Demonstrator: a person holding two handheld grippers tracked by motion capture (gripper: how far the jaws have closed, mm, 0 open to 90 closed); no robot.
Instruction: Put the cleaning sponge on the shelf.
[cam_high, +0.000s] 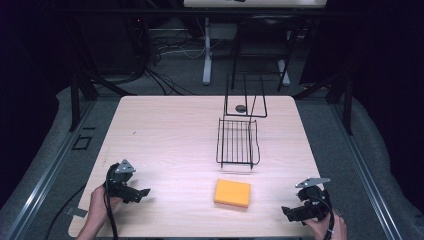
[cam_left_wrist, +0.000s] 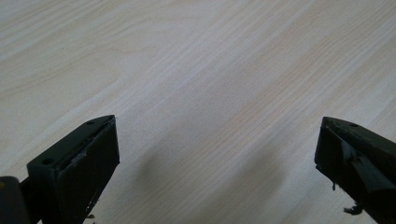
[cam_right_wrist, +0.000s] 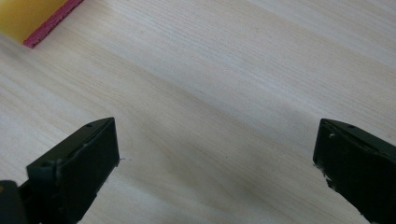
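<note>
A yellow sponge (cam_high: 232, 193) lies flat near the front middle of the wooden table (cam_high: 165, 135); its corner, with a red underside, is at the top left of the right gripper view (cam_right_wrist: 28, 18). My left gripper (cam_high: 141, 193) rests low at the front left, held by a hand, jaws wide apart over bare wood (cam_left_wrist: 217, 140). My right gripper (cam_high: 289, 213) sits at the front right corner, also open with nothing between its jaws (cam_right_wrist: 217, 144). A black wire rack (cam_high: 237, 142) lies beyond the sponge.
A second upright wire frame (cam_high: 245, 97) stands behind the rack, with a small dark round object (cam_high: 241, 108) at its foot. Black frame posts and cables surround the table on the floor.
</note>
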